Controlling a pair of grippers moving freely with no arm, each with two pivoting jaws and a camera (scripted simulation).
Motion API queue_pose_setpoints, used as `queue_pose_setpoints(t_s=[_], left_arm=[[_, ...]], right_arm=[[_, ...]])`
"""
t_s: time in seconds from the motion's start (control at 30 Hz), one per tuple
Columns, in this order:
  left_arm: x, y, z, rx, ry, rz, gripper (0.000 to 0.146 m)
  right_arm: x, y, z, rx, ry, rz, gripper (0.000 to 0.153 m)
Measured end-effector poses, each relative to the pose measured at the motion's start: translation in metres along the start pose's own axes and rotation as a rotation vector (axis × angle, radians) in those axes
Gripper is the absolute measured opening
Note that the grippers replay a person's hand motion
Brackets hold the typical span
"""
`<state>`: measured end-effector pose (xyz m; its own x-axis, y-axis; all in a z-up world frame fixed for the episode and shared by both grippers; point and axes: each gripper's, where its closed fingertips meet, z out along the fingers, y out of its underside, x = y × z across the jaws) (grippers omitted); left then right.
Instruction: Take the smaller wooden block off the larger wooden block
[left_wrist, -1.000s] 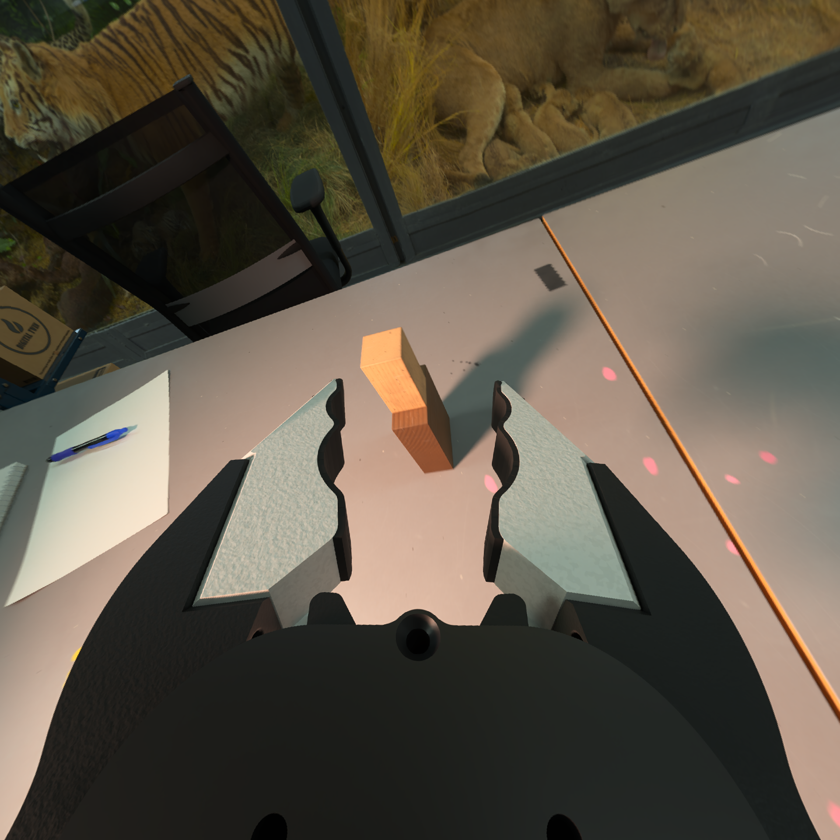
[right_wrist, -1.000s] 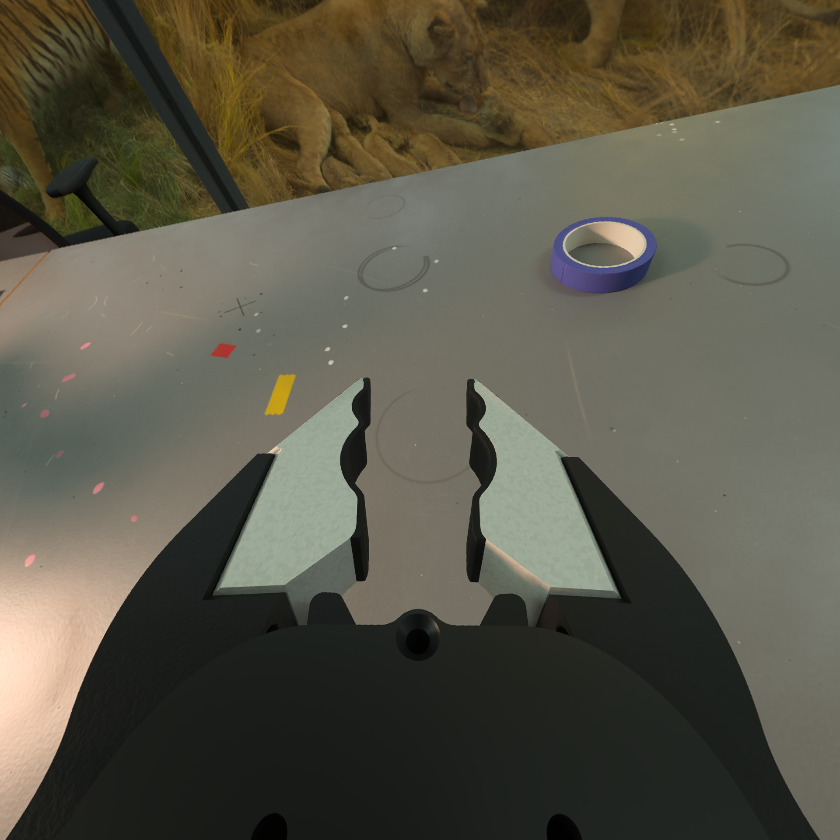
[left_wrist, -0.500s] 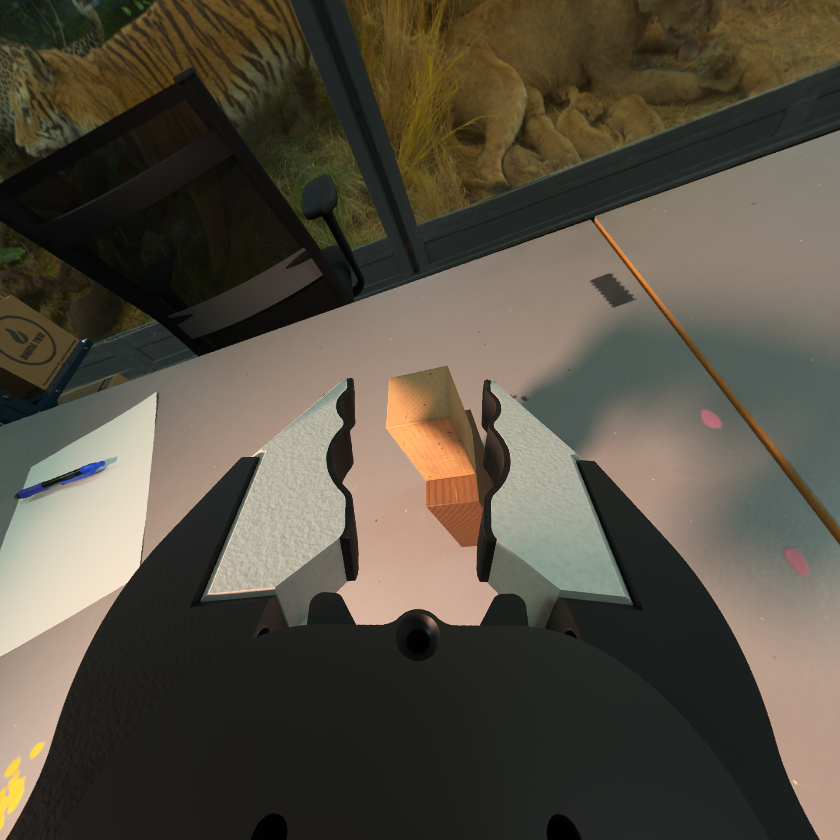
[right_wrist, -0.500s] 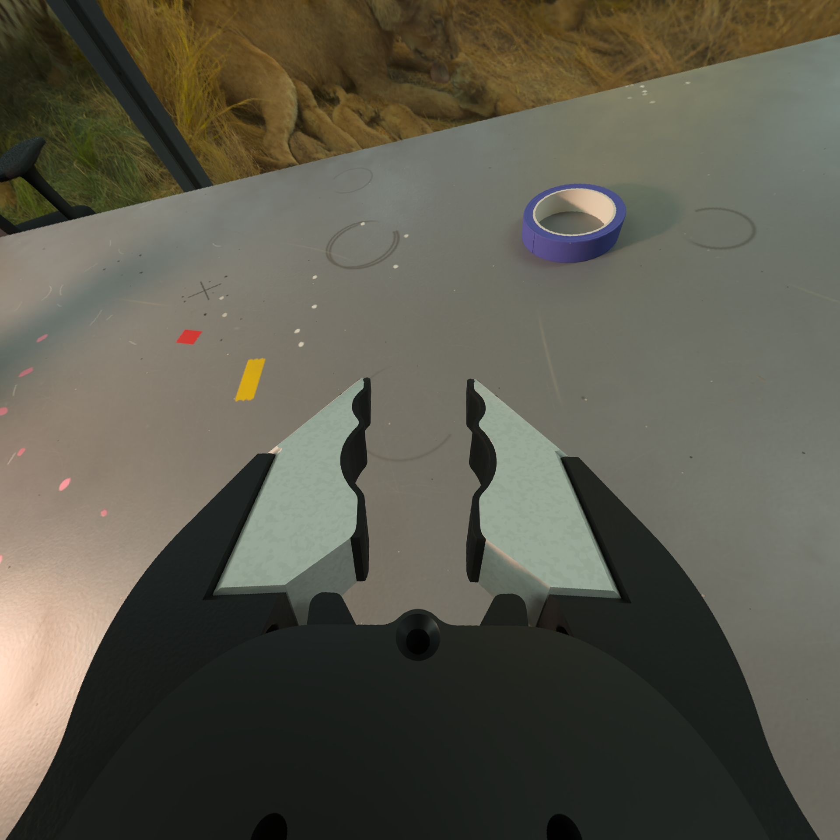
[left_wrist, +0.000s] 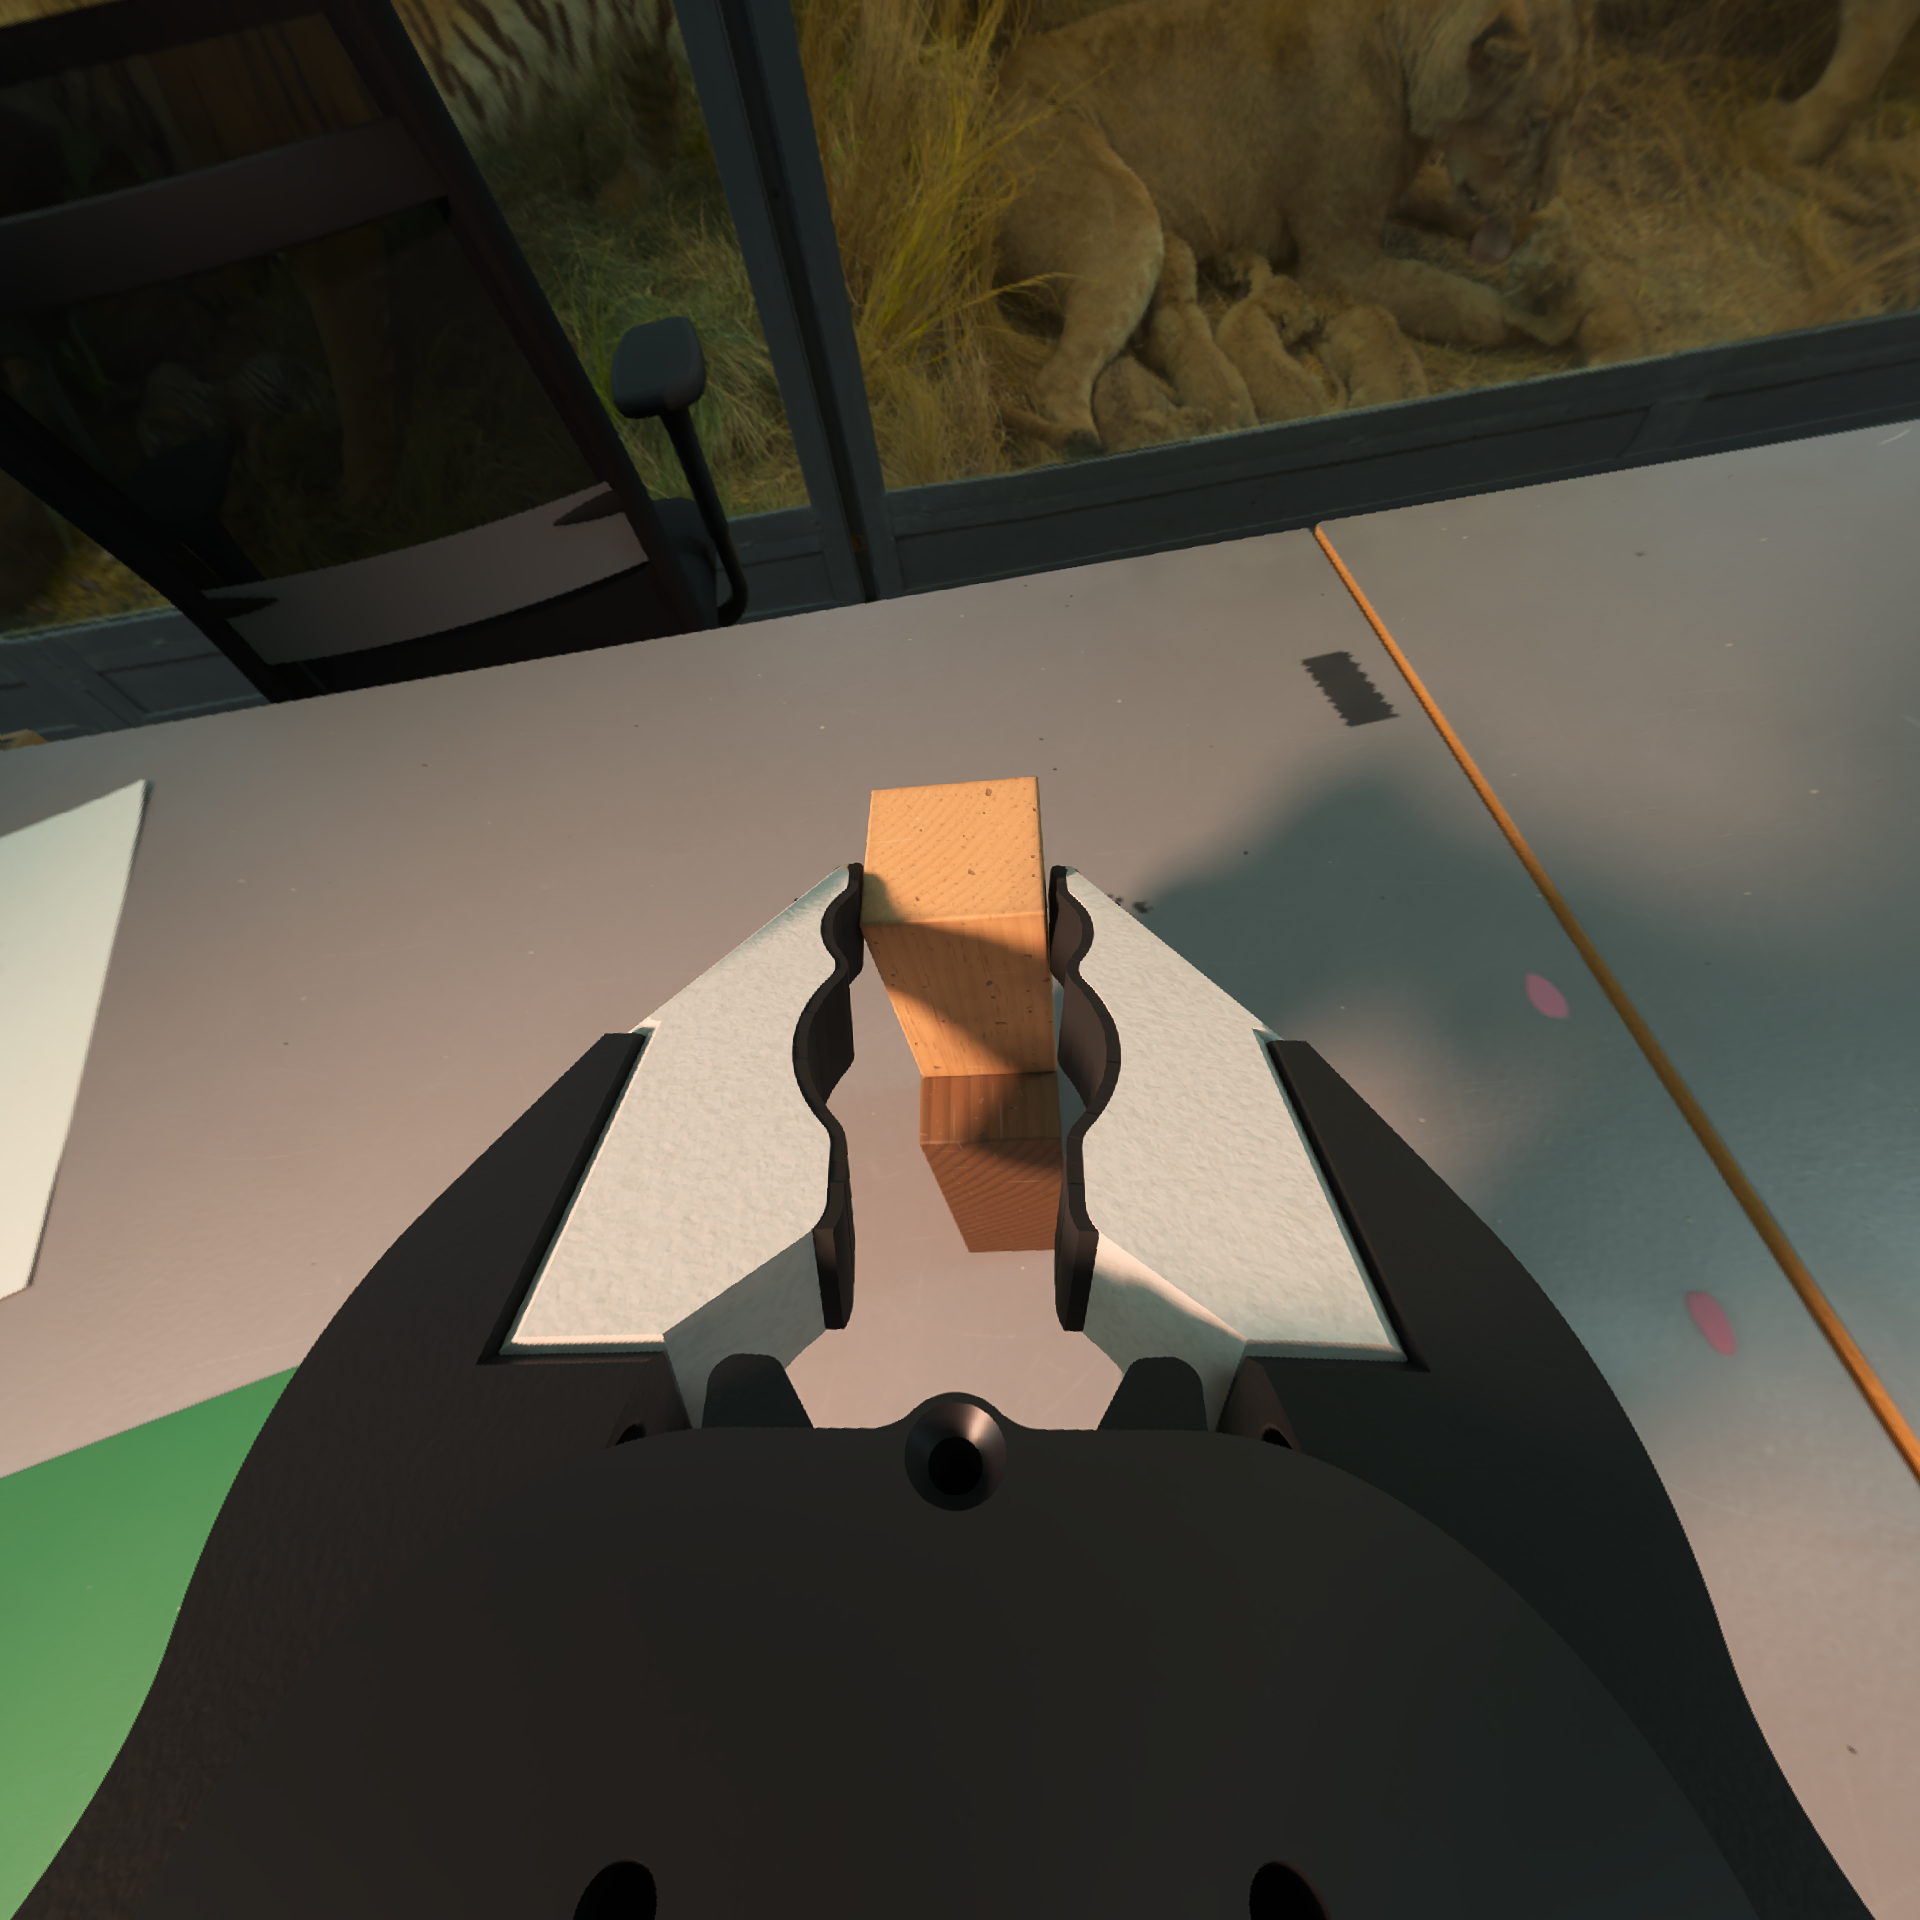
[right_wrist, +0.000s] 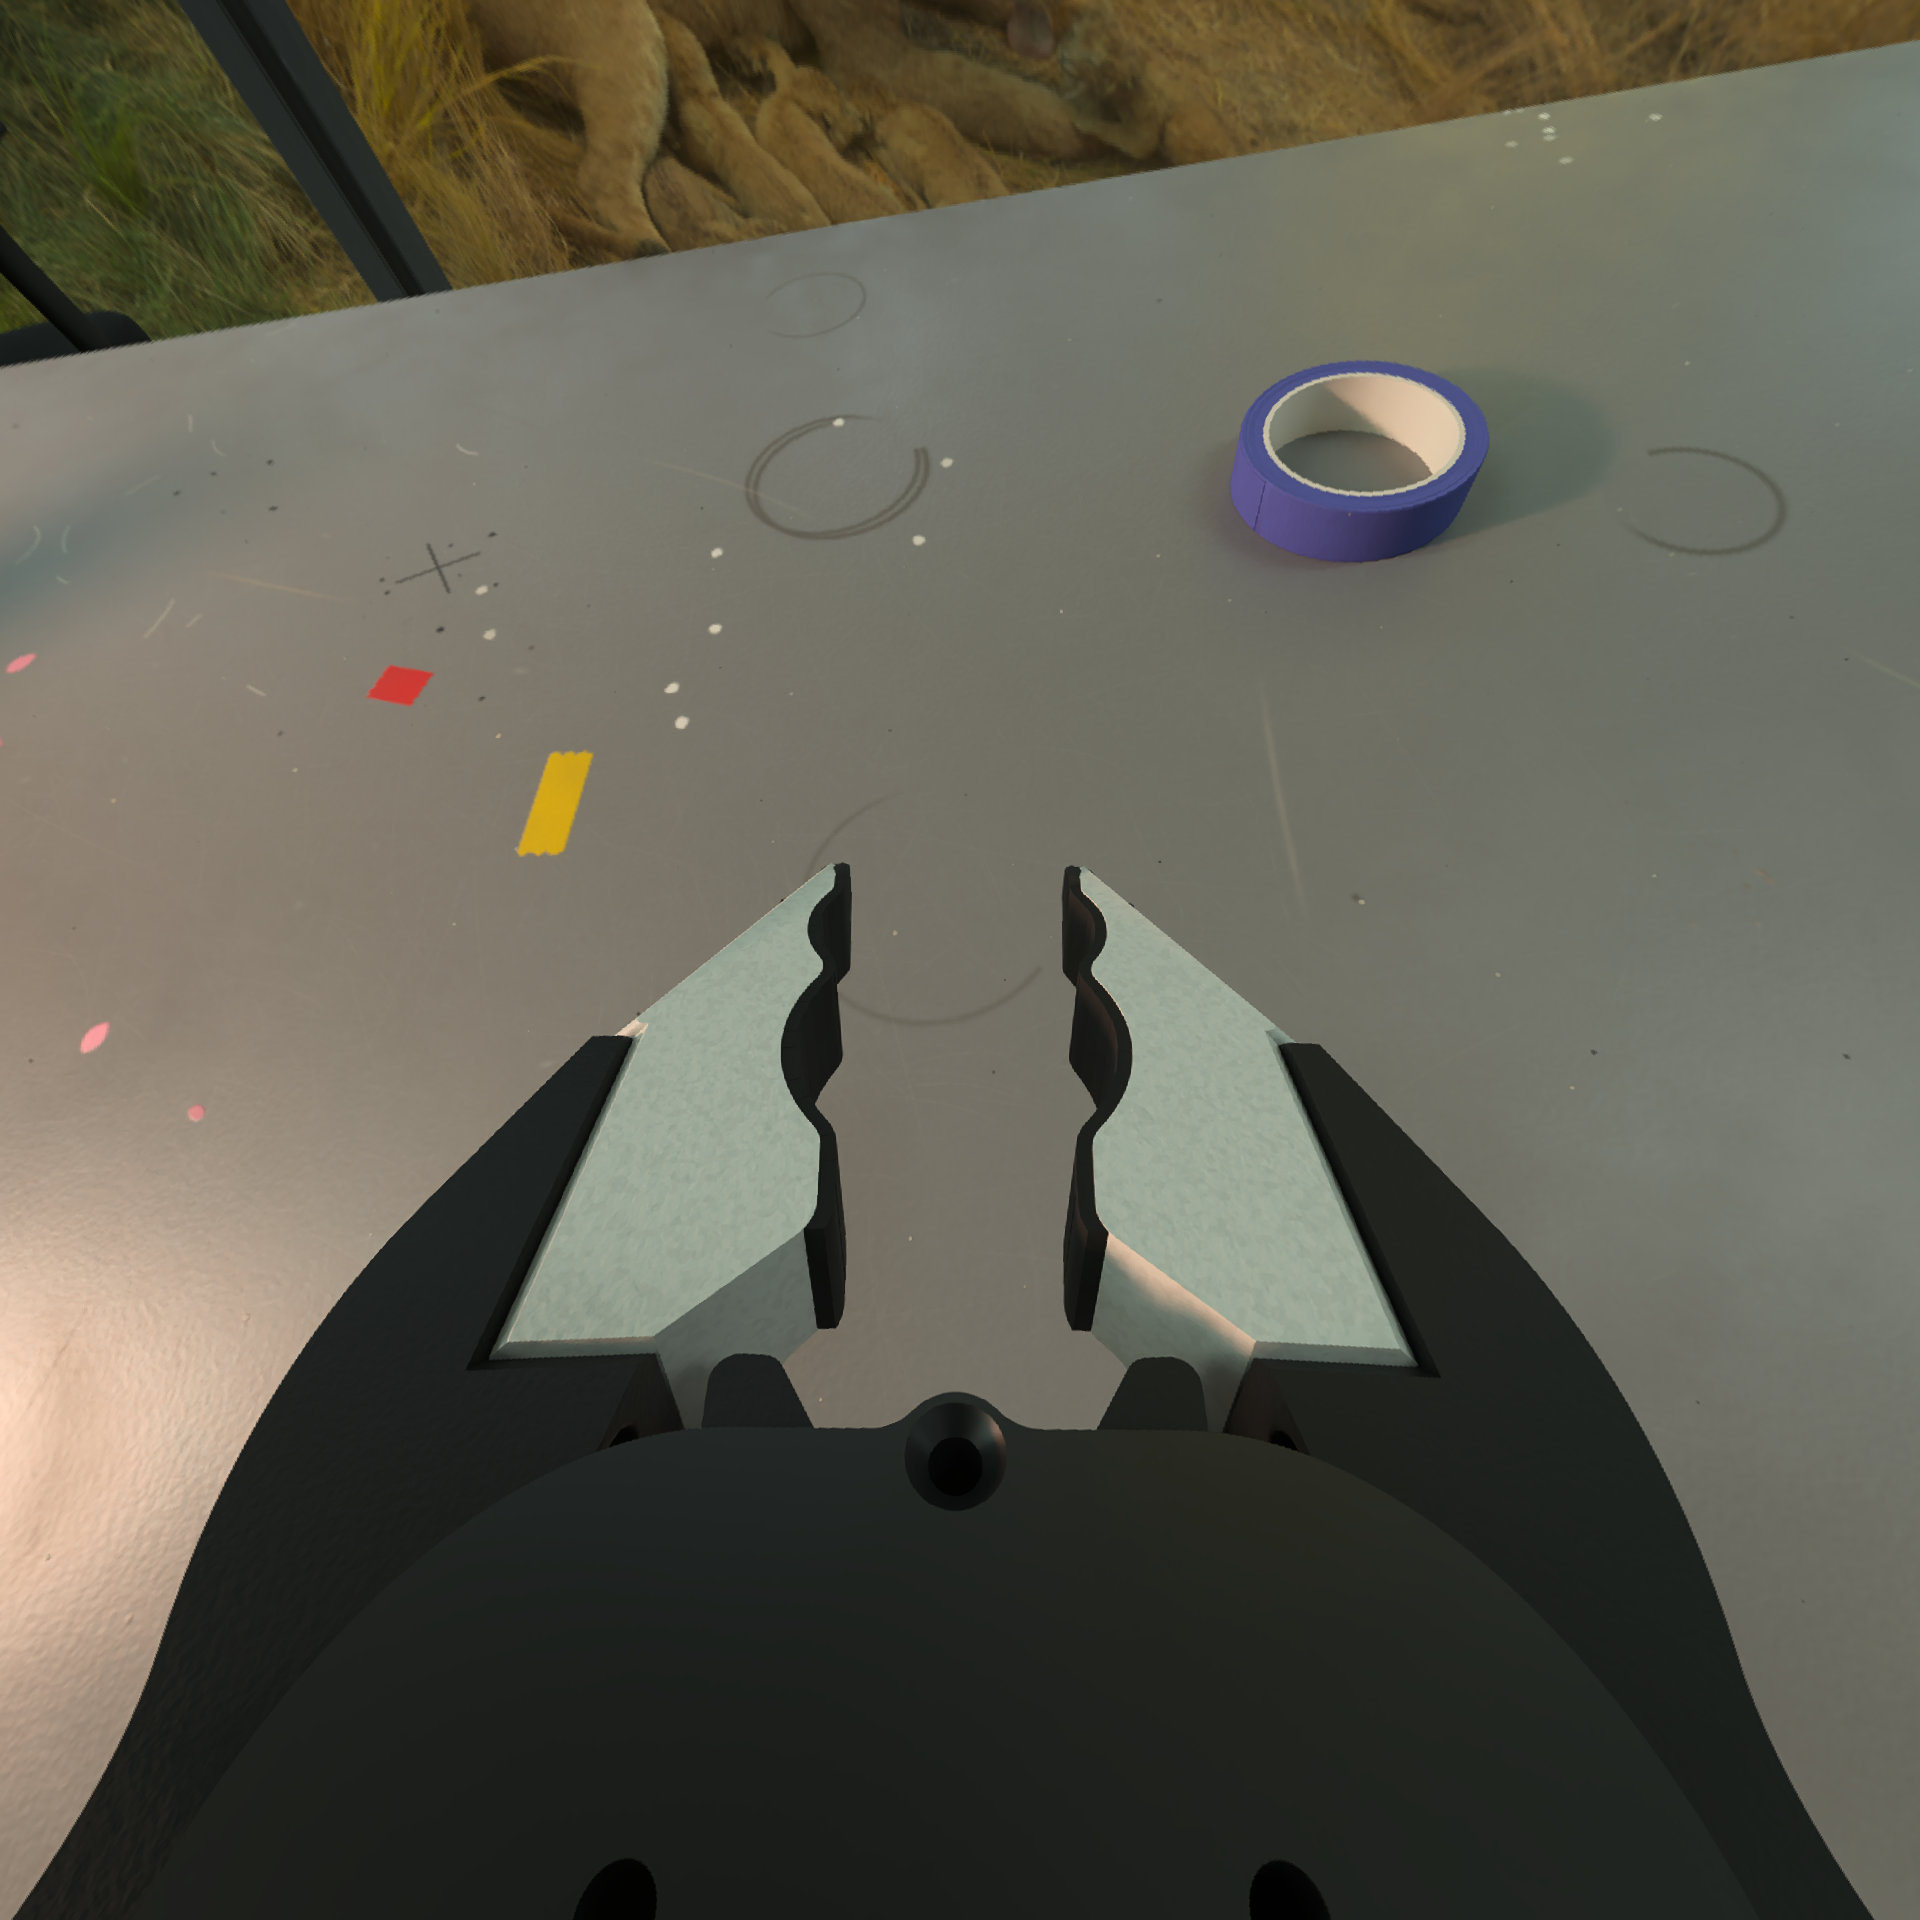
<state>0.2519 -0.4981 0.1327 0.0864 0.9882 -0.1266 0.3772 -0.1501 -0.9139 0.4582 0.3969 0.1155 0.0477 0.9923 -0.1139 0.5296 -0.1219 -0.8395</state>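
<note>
The left claw (left_wrist: 956, 894) pinches the smaller wooden block (left_wrist: 954, 914) by its sides, to lift it off the larger wooden block (left_wrist: 995, 1164); the right claw (right_wrist: 956, 883) is spread and holds nothing over the desk (right_wrist: 1455, 831).

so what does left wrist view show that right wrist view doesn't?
Left wrist only: the left hand-held gripper straddling the lighter, smaller wooden block, which sits on the darker, larger wooden block; white paper sheet, green mat, black office chair.

Right wrist only: the right hand-held gripper, open over bare table; blue tape roll, yellow tape strip, red square mark.

Both: grey tabletop, animal backdrop behind it.
</note>
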Motion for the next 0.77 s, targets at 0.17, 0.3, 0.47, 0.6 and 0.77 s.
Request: queue_pose_setpoints(t_s=[0.17, 0.3, 0.47, 0.6, 0.77], left_arm=[[0.007, -0.005, -0.008, 0.029, 0.054, -0.054, 0.035], [0.021, -0.012, -0.024, 0.046, 0.13, -0.102, 0.035], [0.033, -0.003, -0.049, 0.017, 0.138, 0.004, 0.035], [0.033, 0.014, -0.06, -0.05, 0.116, 0.089, 0.035], [0.035, 0.027, -0.062, -0.062, 0.152, 0.031, 0.035]], right_arm=[[-0.001, 0.001, 0.002, -0.011, -0.001, -0.008, 0.041], [-0.002, 0.002, 0.003, -0.014, -0.006, -0.011, 0.041], [-0.004, 0.003, 0.005, -0.02, -0.017, -0.01, 0.041], [-0.006, 0.003, 0.008, -0.03, -0.023, -0.019, 0.041], [-0.009, 0.005, 0.01, -0.048, -0.029, -0.028, 0.041]])
